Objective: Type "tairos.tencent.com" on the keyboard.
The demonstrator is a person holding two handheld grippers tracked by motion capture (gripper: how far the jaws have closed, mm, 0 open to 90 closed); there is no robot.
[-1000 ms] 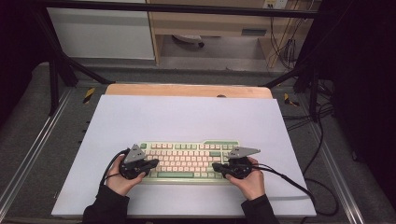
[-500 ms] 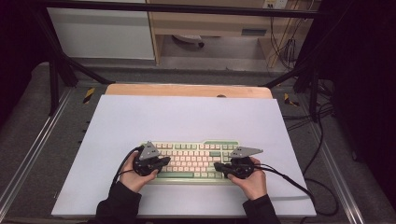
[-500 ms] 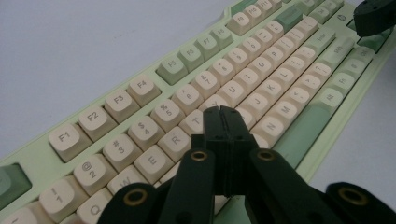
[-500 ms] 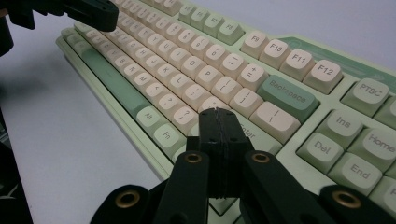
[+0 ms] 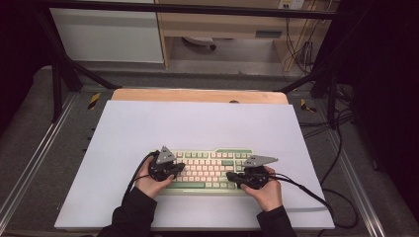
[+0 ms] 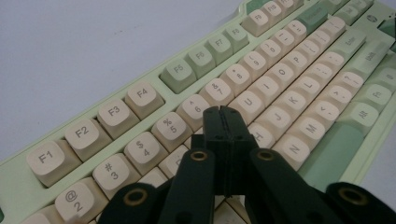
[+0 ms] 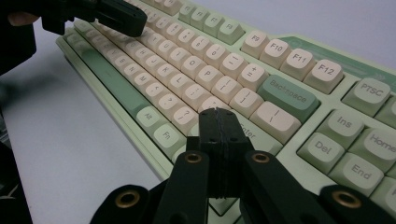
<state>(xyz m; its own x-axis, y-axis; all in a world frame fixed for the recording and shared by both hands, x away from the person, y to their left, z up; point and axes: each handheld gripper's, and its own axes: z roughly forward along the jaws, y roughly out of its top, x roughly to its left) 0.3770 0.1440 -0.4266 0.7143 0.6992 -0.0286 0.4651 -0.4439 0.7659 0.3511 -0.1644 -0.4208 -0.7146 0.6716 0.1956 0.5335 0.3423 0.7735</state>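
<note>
Keyboard (image 5: 207,170): pale green case, cream keycaps with green accent keys, lying flat on the white mat (image 5: 197,128) that covers the desk (image 5: 197,95). It sits toward the near edge of the desk, roughly centred between left and right edges, long side parallel to the near edge.

Left gripper (image 6: 223,122): jaws clenched together, nothing between them. High view places it over the left end of the keyboard (image 5: 179,168), held by the left hand (image 5: 150,180). In the left gripper view the jaw tips sit just above the letter rows, near the 6 key (image 6: 196,108) and the U key (image 6: 247,103). Contact with a keycap: cannot tell.

Right gripper (image 7: 220,125): jaws also clenched, holding nothing. High view places it over the right end of the keyboard (image 5: 232,176), held by the right hand (image 5: 267,190). In the right gripper view the tips are over the right side of the main key block, just in front of the Backspace key (image 7: 288,95). Contact: cannot tell.

Cable (image 5: 316,195) trails from the right gripper over the mat toward the right edge of the desk. A dark sleeve (image 5: 129,219) covers the left forearm at the near edge.
</note>
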